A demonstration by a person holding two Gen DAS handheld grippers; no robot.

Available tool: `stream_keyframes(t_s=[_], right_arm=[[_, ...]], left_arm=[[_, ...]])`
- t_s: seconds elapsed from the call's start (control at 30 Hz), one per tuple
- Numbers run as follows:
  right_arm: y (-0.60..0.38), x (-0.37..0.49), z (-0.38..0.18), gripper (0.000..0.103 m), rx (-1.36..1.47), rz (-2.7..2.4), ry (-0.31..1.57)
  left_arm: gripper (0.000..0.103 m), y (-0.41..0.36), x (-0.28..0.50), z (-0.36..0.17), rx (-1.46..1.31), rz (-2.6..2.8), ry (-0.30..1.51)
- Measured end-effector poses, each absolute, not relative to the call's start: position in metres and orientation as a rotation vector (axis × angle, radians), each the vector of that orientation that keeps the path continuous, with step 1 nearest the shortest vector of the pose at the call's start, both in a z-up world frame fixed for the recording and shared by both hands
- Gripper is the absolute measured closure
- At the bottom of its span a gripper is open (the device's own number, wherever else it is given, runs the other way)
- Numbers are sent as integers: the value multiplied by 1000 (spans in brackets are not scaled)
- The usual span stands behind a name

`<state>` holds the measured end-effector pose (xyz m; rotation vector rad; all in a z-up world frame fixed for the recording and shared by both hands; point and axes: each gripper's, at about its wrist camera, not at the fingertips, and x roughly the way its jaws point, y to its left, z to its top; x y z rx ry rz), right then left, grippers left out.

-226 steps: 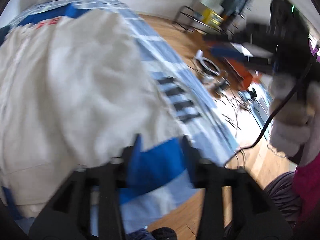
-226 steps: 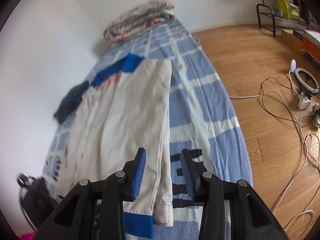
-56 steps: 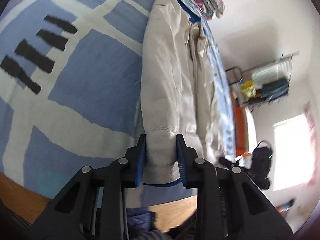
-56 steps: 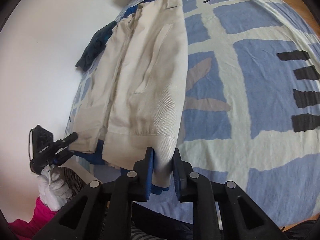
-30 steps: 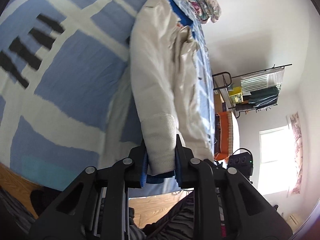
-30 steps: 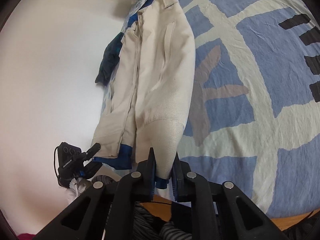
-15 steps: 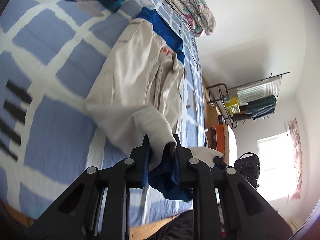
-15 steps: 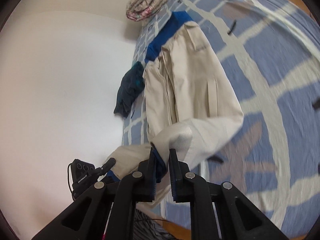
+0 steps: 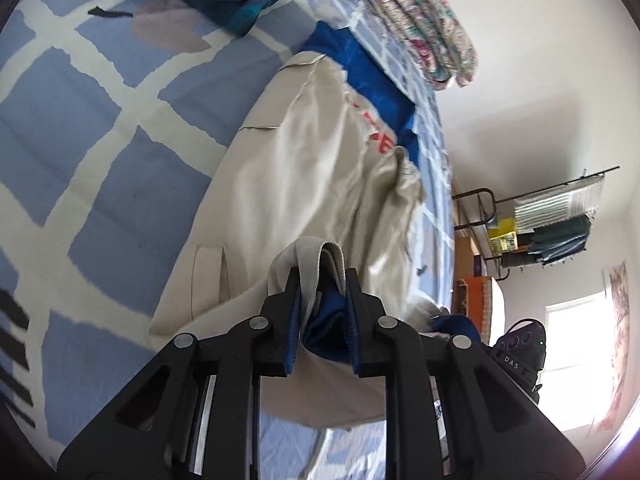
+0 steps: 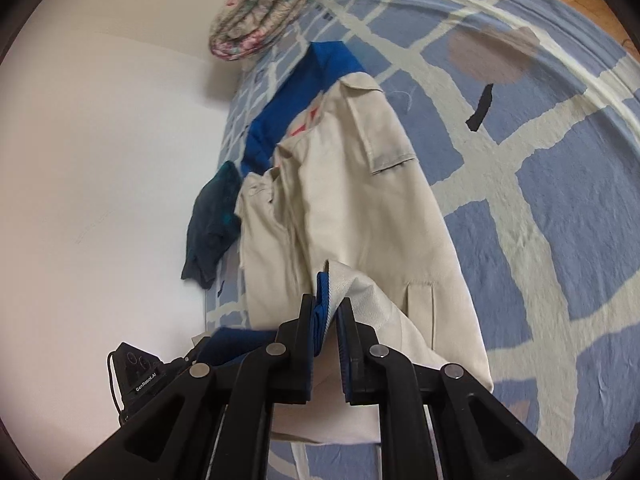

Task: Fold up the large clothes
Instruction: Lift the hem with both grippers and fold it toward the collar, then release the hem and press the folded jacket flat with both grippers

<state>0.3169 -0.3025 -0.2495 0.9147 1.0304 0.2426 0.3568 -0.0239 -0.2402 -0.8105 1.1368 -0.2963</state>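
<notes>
Both your grippers, left (image 9: pixel 320 280) and right (image 10: pixel 326 312), have fingers clamped on the jacket (image 10: pixel 360 208) hem, lifted over the bed (image 10: pixel 560 200); next, carry it far toward the collar.

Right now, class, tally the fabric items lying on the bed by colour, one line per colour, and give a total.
Beige with blue lining: 1, the jacket, its hem held by both grippers
Dark teal: 1, the crumpled garment
Floral pink and green: 1, the folded quilt
Total: 3, all on the blue and white bedsheet
</notes>
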Motion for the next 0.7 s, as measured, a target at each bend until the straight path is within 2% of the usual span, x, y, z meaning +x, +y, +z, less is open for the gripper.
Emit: stream_keyframes(t_s=[0.17,0.2,0.23,0.27,0.3,0.33,0.47,0.7], right_arm=[[-306,337,-271,92,901,229,1073],[-307,337,-270,89,890,236,1067],[-308,337,-268,79,876,240,1060],[-310,336,-265,68,871,247,1050],[-315,334,-262,47,878,255,1036],[-321,330,-258,42,895,273,1007],[-344,310,-244,42,895,303,932],[-318,270,-266,50,657,340,1041]], left_arm=[[79,-23,372,-256,-806,-271,1150],[71,-20,374,-257,-820,-275,1153],[61,-17,375,-256,-840,-286,1154],[56,-12,375,-254,-863,-296,1152],[52,-4,375,-251,-894,-309,1134],[51,2,374,-247,-912,-313,1113],[50,25,362,-236,-861,-331,1037],[50,-1,342,-271,-617,-443,1157]])
